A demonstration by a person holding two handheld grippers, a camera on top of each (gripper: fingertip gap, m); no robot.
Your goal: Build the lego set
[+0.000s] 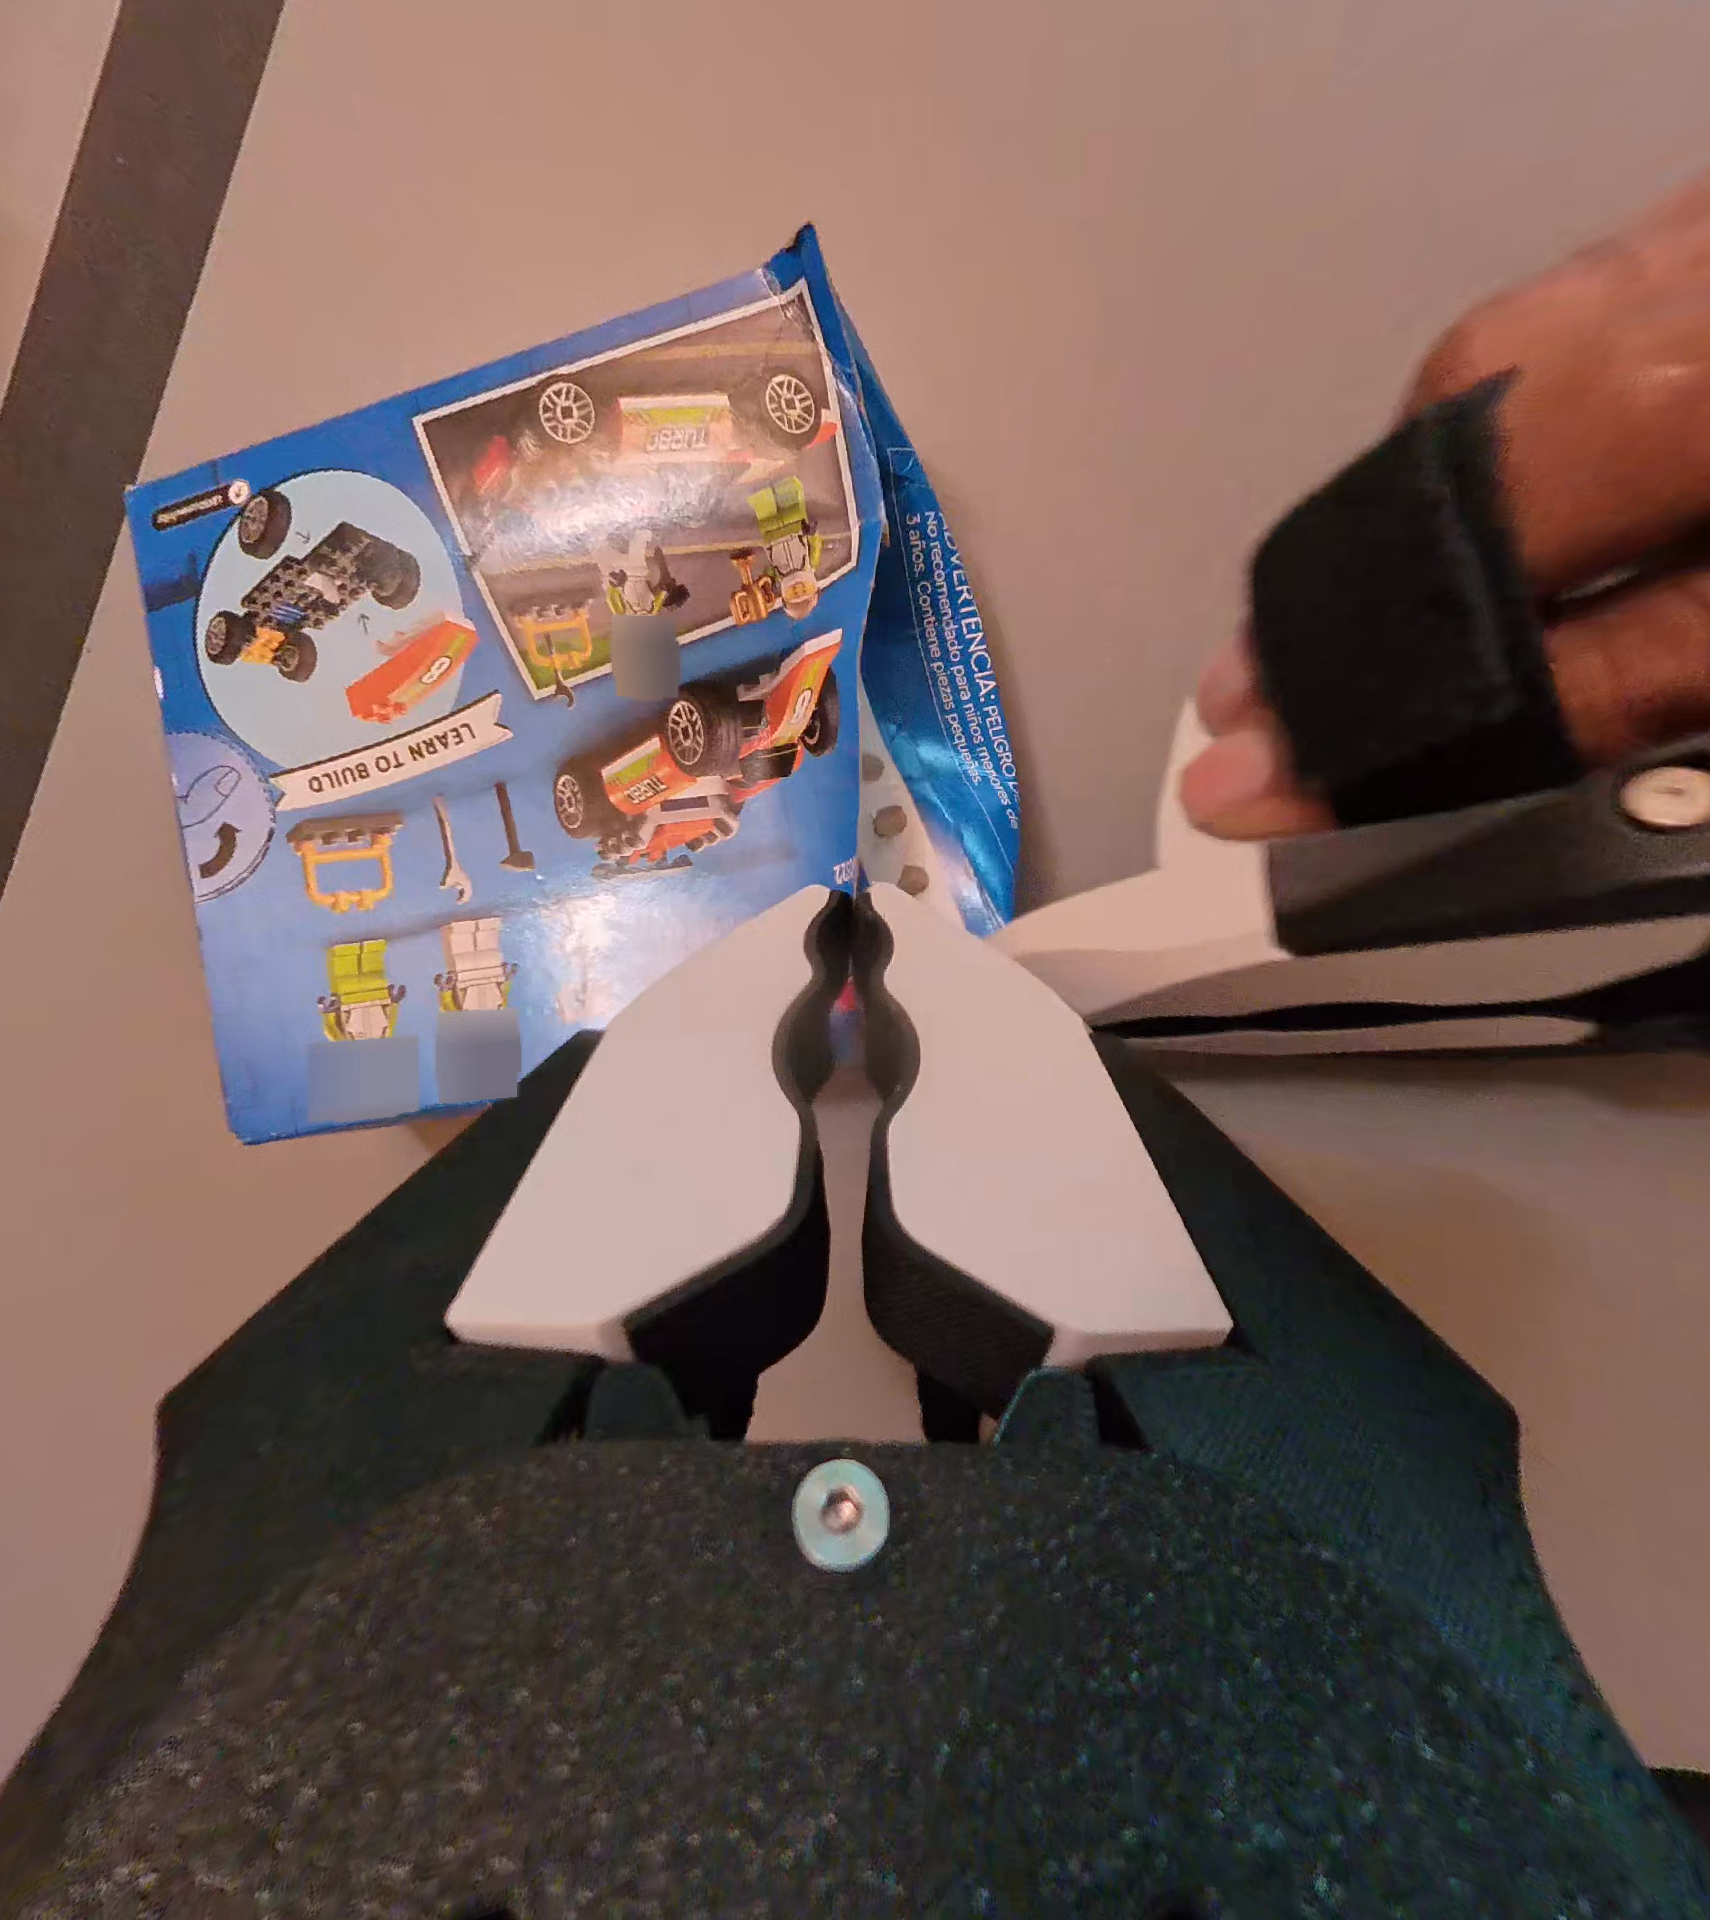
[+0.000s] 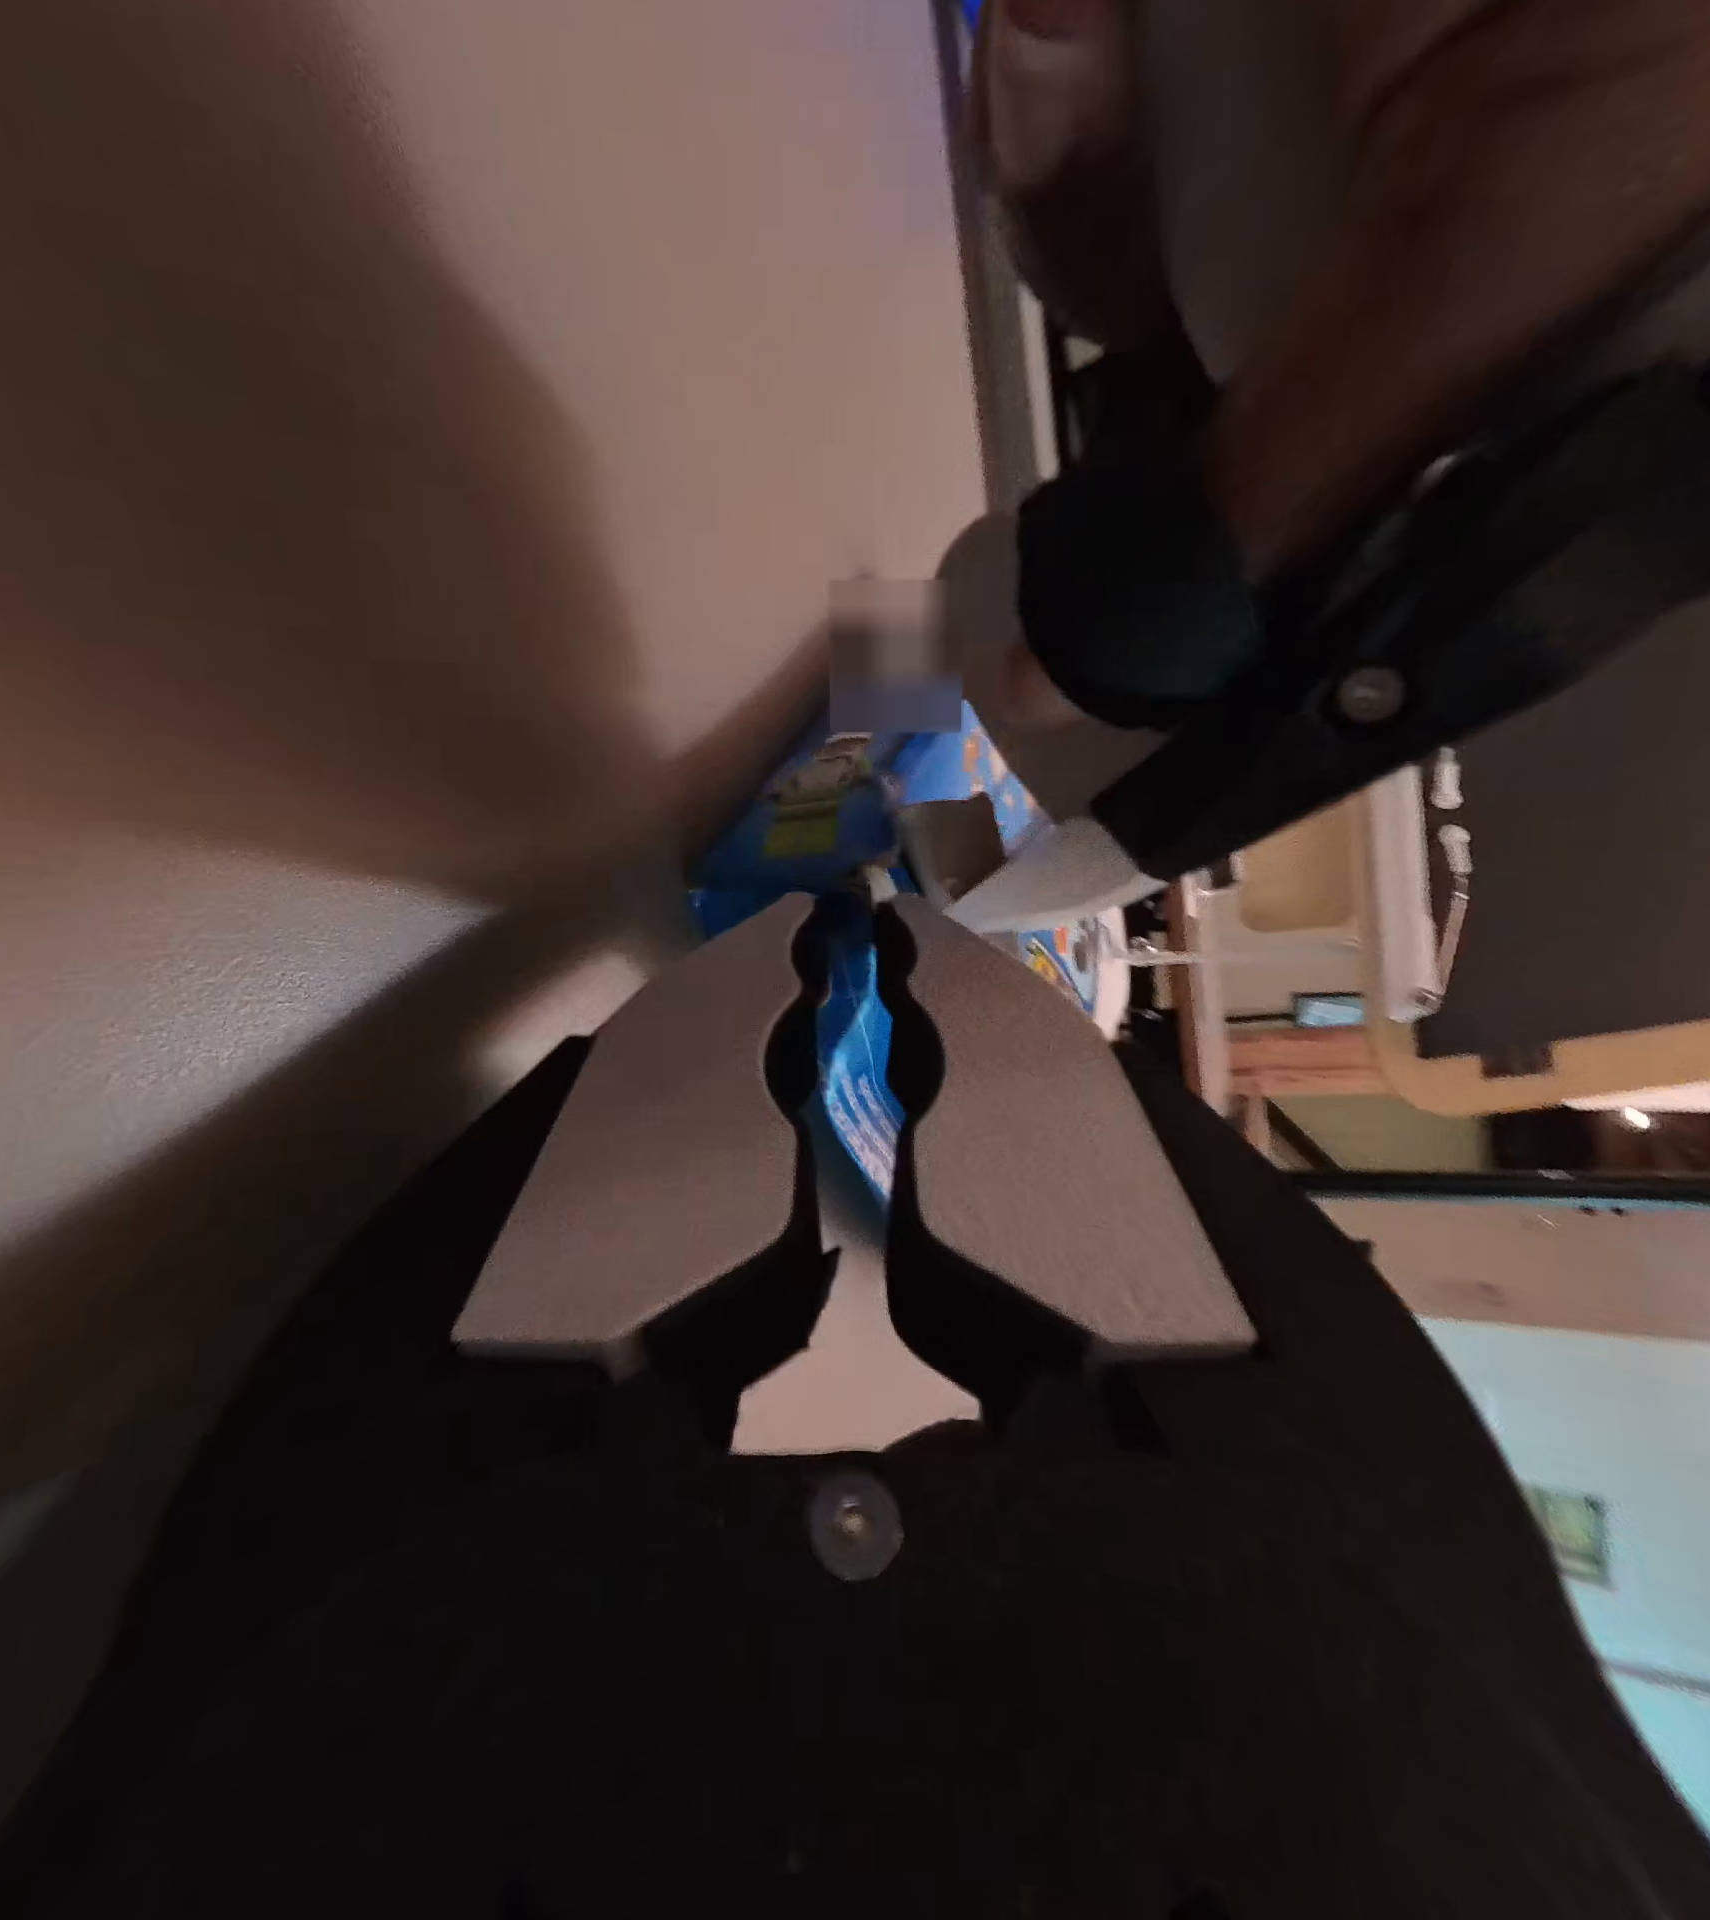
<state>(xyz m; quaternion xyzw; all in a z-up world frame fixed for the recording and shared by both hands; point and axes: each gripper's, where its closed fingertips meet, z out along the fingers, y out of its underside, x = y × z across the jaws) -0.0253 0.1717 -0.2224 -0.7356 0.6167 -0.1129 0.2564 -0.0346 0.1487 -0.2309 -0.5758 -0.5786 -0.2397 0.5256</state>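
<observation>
The left gripper was seen at frame centre, its white fingers closed nearly tip to tip. At the right edge, a hand was strapped onto the right gripper, whose grey fingers were likewise drawn together.

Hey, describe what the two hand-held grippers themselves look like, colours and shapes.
Each hand-held gripper, left and right, has two pale grey wedge-shaped fingers with black scalloped inner pads, mounted on a dark speckled body with a central silver screw. A black fabric strap wraps the person's finger on the handle.
</observation>
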